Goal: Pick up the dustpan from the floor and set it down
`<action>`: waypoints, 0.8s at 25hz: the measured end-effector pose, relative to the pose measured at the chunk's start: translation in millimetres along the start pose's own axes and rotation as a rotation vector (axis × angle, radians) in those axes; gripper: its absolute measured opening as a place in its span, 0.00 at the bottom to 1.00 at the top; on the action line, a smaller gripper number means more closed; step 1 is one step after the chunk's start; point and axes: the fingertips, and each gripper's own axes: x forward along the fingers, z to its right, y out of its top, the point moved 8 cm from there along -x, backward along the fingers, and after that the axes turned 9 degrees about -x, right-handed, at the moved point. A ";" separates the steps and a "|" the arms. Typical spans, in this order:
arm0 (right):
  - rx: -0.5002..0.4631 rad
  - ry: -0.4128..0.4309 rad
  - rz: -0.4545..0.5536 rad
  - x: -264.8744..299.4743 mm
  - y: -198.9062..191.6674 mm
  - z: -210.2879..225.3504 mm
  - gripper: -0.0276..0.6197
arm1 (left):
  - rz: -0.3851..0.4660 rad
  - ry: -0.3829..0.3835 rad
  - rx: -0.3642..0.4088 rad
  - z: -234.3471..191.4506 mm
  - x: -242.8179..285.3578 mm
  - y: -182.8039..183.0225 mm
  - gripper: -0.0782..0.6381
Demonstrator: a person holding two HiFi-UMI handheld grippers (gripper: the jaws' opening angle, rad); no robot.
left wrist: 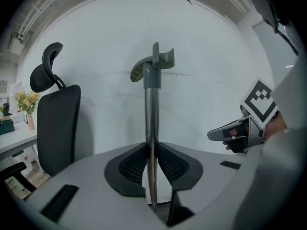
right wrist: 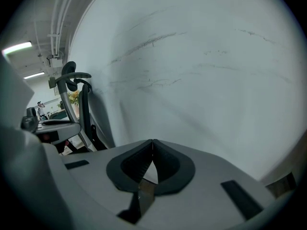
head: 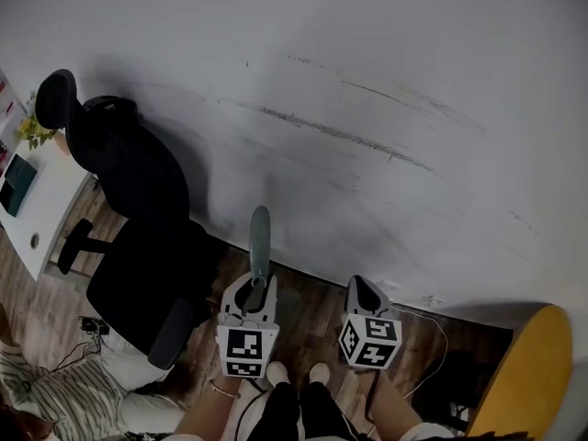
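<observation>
My left gripper (left wrist: 151,145) was clenched on the thin metal pole of the dustpan (left wrist: 152,109), both pads pressed against the shaft with the pole standing almost upright between them. My right gripper (right wrist: 152,143) was pinched together on nothing, just beside the left and apart from the pole. In the head view the pole rose from the left jaws in front of my feet, over the wooden floor (head: 312,315). Its grey hooked top (left wrist: 154,63) stood against the white wall (head: 386,99). The pan end lay below the grip and no view showed it, so I could not tell whether it had cleared the floor.

The hold worried me most. A smooth round shaft pinched at one spot could twist or slide through the pads, and I judged that the pan's weight below would cause it. The black office chair (head: 138,200) stood near on my left, so a swinging pan might catch its base. Further off, a cable (head: 432,324) trailed on the floor at the wall's foot, where the pan could snag as I set it down.
</observation>
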 end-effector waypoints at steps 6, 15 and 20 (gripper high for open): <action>-0.011 0.013 -0.034 35.3 -38.6 -9.7 0.09 | -0.017 0.020 -0.006 -19.3 20.7 -47.4 0.23; -0.004 0.013 -0.095 82.1 -102.9 -14.7 0.09 | -0.051 0.048 0.007 -43.1 60.0 -128.1 0.23; 0.017 -0.004 -0.125 90.6 -131.2 -11.2 0.09 | -0.049 0.036 0.026 -42.2 71.6 -153.9 0.23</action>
